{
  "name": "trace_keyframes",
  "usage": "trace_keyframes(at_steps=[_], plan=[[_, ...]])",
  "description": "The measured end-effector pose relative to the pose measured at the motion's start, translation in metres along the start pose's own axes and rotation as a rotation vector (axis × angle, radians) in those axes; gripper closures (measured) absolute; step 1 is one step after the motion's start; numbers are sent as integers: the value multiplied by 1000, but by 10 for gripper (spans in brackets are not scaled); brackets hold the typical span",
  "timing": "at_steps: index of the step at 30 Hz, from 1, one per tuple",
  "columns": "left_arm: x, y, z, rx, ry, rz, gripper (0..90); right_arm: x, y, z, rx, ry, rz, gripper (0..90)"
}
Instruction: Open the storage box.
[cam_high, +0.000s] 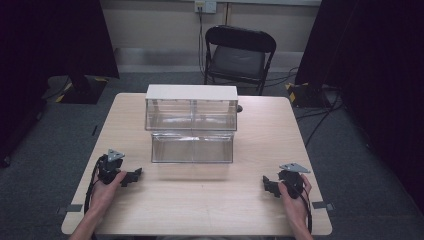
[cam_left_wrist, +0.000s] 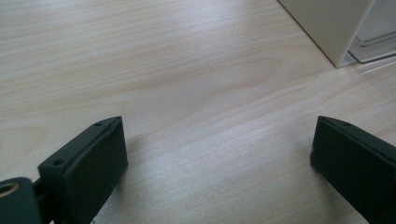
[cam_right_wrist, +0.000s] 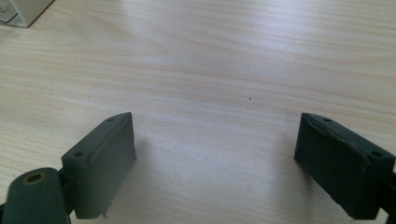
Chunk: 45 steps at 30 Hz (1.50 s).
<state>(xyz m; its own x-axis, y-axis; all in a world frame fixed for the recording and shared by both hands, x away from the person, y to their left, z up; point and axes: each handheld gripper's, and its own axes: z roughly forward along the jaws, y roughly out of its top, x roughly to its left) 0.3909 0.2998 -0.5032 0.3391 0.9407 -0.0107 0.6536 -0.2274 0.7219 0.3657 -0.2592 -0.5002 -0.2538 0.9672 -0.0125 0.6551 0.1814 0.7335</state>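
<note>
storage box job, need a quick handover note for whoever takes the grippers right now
Left gripper: open, holding nothing, resting near the table's left front edge, jaws pointing inward.
Right gripper: open, holding nothing, near the right front edge, jaws pointing inward.
Storage box: white-topped clear box at the table's middle, two tiers of clear bins; the lower tier stands forward of the upper. It looks empty, though glare makes that uncertain.
Done: nothing that shows; neither gripper touches the box.
Left: likely reach in and work the box from both sides.
</note>
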Motion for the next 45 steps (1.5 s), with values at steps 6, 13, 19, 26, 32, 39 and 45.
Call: trace_keyframes(at_steps=[6,13,19,26,32,39,45], plan=[[0,0,0,2,3,1,27,0,0,0,0,0,0,117],[-2,2,-1,10,4,-1,83,0,0,0,0,0,0,116],[-3,4,-4,14,8,1,159,0,0,0,0,0,0,117],[-6,8,-11,-41,-16,7,164,0,0,0,0,0,0,117],[-17,13,-17,-83,-83,28,162,0,0,0,0,0,0,117],[-28,18,-20,-105,-116,42,164,0,0,0,0,0,0,117],[-37,21,-19,-124,-149,59,171,0,0,0,0,0,0,117]])
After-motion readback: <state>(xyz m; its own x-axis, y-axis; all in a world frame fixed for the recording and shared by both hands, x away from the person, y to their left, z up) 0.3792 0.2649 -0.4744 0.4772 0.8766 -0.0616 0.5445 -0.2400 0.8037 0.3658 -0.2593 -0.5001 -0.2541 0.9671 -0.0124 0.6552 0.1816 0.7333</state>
